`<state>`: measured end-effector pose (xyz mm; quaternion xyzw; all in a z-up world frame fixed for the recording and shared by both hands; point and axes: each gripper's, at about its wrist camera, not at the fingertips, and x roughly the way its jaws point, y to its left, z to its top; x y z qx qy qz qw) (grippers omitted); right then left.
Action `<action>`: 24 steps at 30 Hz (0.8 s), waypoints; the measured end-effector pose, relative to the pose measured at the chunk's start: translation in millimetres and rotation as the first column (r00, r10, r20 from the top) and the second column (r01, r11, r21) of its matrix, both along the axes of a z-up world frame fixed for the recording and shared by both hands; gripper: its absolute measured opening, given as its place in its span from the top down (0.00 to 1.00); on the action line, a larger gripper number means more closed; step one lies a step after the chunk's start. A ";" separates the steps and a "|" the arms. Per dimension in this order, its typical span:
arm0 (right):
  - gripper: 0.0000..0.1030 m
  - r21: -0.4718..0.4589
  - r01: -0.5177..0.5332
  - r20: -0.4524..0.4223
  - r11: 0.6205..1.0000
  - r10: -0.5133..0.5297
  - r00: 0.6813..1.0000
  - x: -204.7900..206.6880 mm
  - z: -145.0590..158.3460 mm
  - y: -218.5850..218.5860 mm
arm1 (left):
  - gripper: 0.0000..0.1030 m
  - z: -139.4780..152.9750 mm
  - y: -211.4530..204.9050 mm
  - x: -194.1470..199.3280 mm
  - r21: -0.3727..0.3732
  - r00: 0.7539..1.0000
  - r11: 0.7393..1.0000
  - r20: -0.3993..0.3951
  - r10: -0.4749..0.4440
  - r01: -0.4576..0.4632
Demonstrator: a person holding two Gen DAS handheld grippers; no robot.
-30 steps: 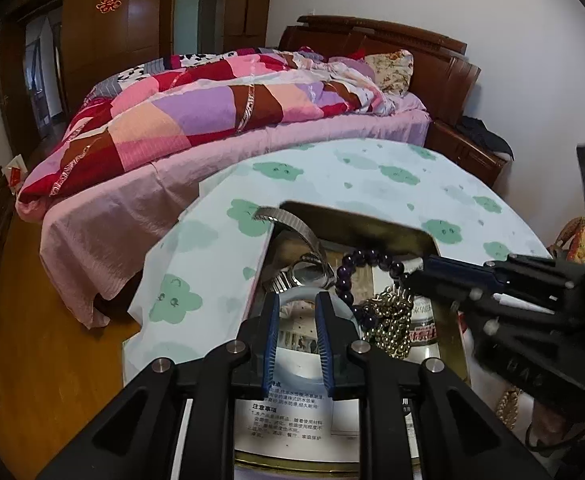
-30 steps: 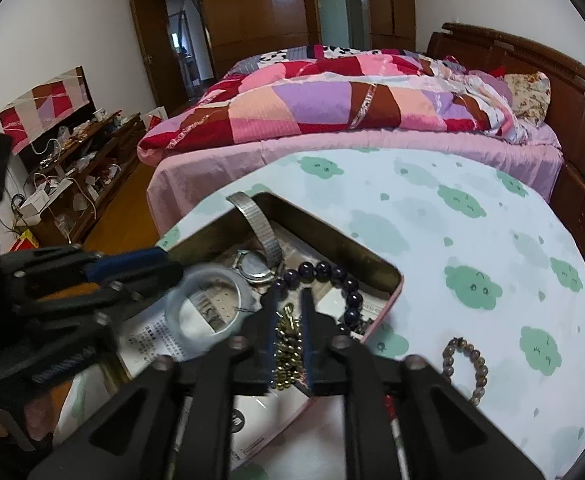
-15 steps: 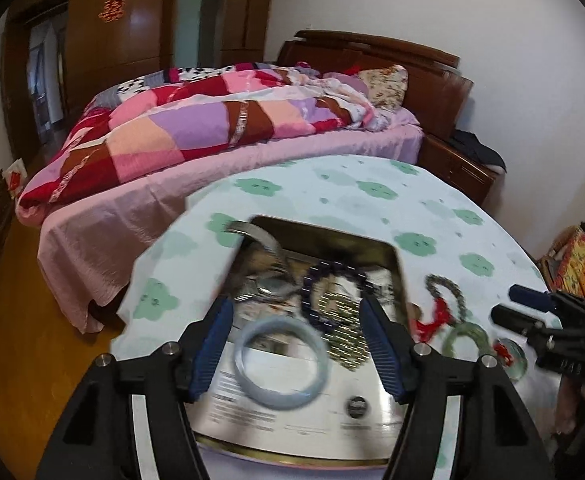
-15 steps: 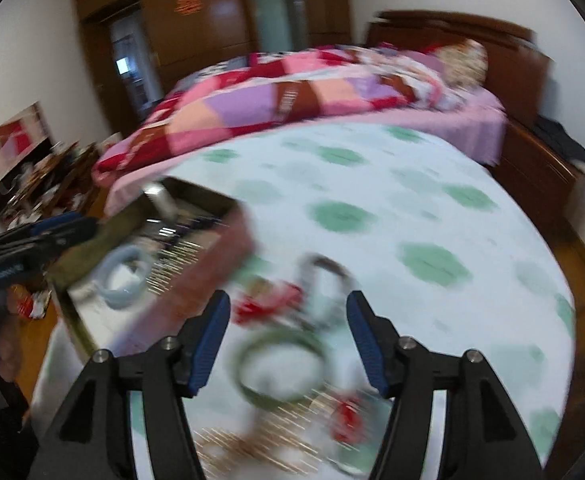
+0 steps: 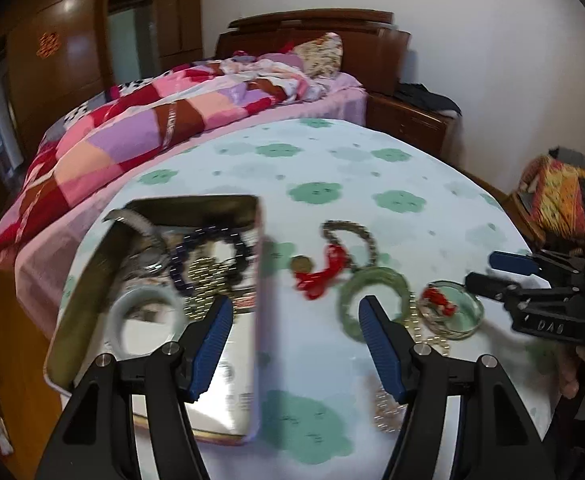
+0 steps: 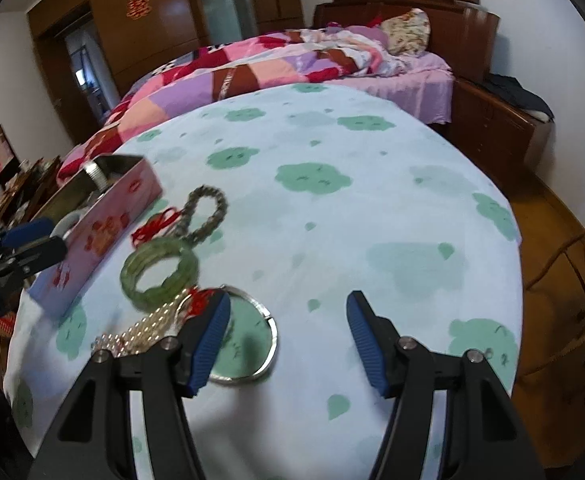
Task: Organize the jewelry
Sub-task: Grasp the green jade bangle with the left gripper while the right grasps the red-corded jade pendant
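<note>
Now both grippers hang over the table (image 6: 372, 208) with jaws spread and nothing between the pads; each pair was opening within the past second.

From the left wrist, the left gripper (image 5: 294, 344) sits at 6 o'clock, its pads straddling the right wall of the tin (image 5: 258, 280), which runs up between them toward 12. Inside the tin, at 10 o'clock from the jaws, lie a pale bangle (image 5: 144, 320), a dark bead bracelet (image 5: 208, 256), a gold chain (image 5: 206, 284) and a watch (image 5: 144, 240). Loose on the cloth toward 1 o'clock are a red knot charm (image 5: 320, 276), a brown bead bracelet (image 5: 350, 236) and a green bangle (image 5: 374, 300), the last just behind the right pad. A silver ring (image 5: 452, 312) lies at 2 o'clock, near the right gripper (image 5: 492, 272). That gripper's body carries white letters, seemingly "DAB", though blurred.

From the right wrist, the right gripper (image 6: 288, 340) has bare cloth between its pads. The silver ring (image 6: 252, 344) lies just beside and partly under the left pad; the green bangle (image 6: 158, 276), a pearl strand (image 6: 144, 332) and the brown bead bracelet (image 6: 206, 216) spread toward 10 and 11 o'clock. The tin (image 6: 96, 240) stands at 9 o'clock, beside the left gripper (image 6: 36, 240). A red double-happiness sign (image 6: 136, 7) marks the wardrobe (image 6: 140, 40) at 11 o'clock.
</note>
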<state>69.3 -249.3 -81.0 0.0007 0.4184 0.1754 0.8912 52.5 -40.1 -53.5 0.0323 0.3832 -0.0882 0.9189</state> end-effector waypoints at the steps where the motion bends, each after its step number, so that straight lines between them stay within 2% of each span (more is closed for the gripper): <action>1: 0.39 -0.011 -0.011 0.007 1.000 0.011 1.000 -1.8 -0.2 2.4 | 0.36 -0.5 -5.9 1.4 0.005 1.000 1.000 -0.003 -0.017 0.017; 4: 0.45 -0.018 -0.032 0.007 0.999 0.032 0.999 -5.0 -3.1 5.0 | 0.36 -5.5 -17.1 6.2 0.019 0.999 0.999 -0.017 -0.038 0.038; 6: 0.53 -0.023 -0.038 0.000 0.999 0.038 0.999 -6.2 -5.3 6.2 | 0.37 -11.4 -21.6 12.4 0.005 0.998 0.999 -0.043 -0.051 0.051; 7: 0.54 -0.023 -0.041 0.002 0.999 0.041 0.999 -7.2 -5.0 7.2 | 0.40 -15.0 -23.1 15.6 0.004 0.997 0.999 -0.058 -0.050 0.050; 8: 0.56 -0.016 -0.047 0.002 0.999 0.047 0.999 -8.1 -4.0 8.5 | 0.48 -18.1 -25.4 17.9 0.001 0.996 0.999 -0.072 -0.053 0.053; 10: 0.57 0.001 -0.058 0.005 0.998 0.058 0.998 -9.9 -0.7 12.3 | 0.51 -23.9 -31.3 21.3 -0.015 0.992 0.997 -0.100 -0.078 0.077; 12: 0.57 0.023 -0.080 0.015 0.996 0.080 0.997 -12.1 3.7 18.0 | 0.53 -31.4 -37.0 24.7 0.000 0.990 0.997 -0.118 -0.078 0.079; 16: 0.57 0.020 -0.123 0.005 0.992 0.123 0.992 -10.4 -0.8 36.0 | 0.61 -39.2 -40.4 29.1 -0.018 0.987 0.996 -0.137 -0.086 0.084; 17: 0.64 0.011 -0.129 -0.006 0.992 0.129 0.992 -8.4 -5.7 40.4 | 0.72 -40.4 -41.5 29.7 -0.014 0.986 0.996 -0.140 -0.090 0.089; 18: 0.78 0.001 -0.128 -0.027 0.992 0.128 0.991 -5.6 -11.4 43.1 | 0.89 -42.6 -42.8 30.3 -0.005 0.985 0.995 -0.148 -0.095 0.095; 19: 0.79 0.006 -0.124 -0.040 0.992 0.125 0.991 -4.2 -14.5 43.4 | 0.95 -44.7 -42.8 31.0 -0.009 0.983 0.994 -0.154 -0.105 0.105; 24: 0.88 0.034 -0.126 -0.024 0.991 0.127 0.992 -9.4 -6.6 37.3 | 0.95 -40.8 -38.3 26.1 -0.039 0.986 0.994 -0.130 -0.107 0.103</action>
